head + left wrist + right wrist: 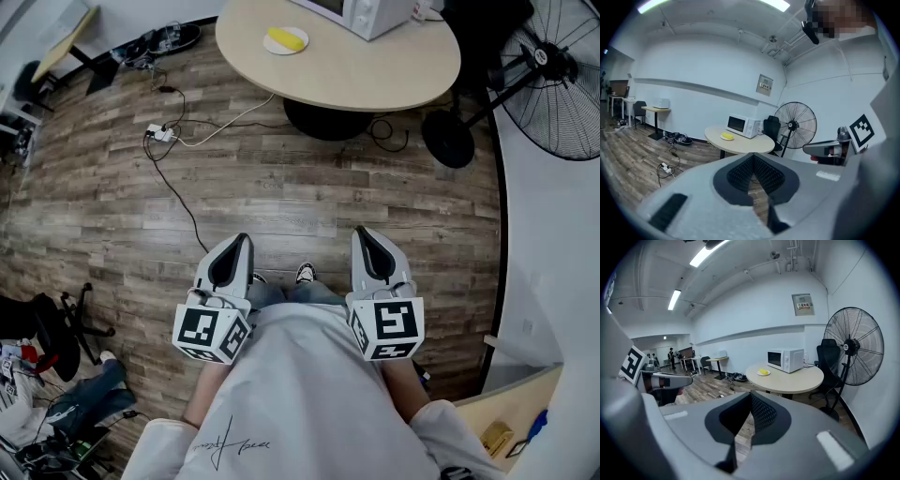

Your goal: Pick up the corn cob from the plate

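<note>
A yellow corn cob (286,38) lies on a small white plate (268,46) near the edge of the round table (375,75), on the side that faces the open room. A white microwave (361,14) stands just beside it, further in on the same tabletop. The person who is to fetch it stands well short of the table, with a stretch of wood floor (281,197) between them.

Both tools are held low and close to the body, pointing toward the table. The left gripper (240,242) has its ribbed pads pressed together with nothing between them, and the right gripper (363,234) is equally clenched and empty. Neither is anywhere near the cob, so the pickup looks not yet begun.

The hazards lie on the way there. A power strip (159,133) and loose cables (183,211) trail across the boards out from the table's foot, and a careless step could snag them. A standing fan (558,84) crowds the table's other side. Jaws that reach the plate without first parting would likely shove the cob; being round, it could roll off the plate or over the near edge. A clumsy grasp might also push the light plate off the tabletop.
</note>
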The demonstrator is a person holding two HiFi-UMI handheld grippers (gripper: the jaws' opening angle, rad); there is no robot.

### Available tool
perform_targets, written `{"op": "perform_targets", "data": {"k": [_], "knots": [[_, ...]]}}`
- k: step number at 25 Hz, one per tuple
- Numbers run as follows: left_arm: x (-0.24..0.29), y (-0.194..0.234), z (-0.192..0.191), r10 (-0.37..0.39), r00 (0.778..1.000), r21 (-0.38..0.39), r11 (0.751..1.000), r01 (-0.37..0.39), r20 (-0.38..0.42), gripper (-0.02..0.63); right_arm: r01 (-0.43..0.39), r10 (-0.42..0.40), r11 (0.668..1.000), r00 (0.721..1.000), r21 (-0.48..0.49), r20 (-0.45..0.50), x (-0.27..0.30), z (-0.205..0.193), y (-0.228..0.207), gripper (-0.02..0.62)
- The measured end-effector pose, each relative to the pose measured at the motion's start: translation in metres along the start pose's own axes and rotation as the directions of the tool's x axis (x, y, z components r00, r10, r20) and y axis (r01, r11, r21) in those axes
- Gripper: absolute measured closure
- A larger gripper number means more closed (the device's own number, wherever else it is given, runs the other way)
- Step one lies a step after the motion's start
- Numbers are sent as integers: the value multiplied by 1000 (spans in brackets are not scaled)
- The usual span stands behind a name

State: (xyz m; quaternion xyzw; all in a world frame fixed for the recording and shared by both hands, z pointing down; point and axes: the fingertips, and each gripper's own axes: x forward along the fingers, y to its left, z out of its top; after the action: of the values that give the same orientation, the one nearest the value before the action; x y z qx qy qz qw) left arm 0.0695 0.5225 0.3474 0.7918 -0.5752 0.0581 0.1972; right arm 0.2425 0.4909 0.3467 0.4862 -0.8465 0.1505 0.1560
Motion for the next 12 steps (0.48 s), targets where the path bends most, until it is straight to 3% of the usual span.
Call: {"op": "perform_targets", "data": {"k": [12], "knots": [[2,2,-1,6,1000,10,1000,-6,-23,615,-51,52,998,998,46,-24,6,-11,-1,598]]}}
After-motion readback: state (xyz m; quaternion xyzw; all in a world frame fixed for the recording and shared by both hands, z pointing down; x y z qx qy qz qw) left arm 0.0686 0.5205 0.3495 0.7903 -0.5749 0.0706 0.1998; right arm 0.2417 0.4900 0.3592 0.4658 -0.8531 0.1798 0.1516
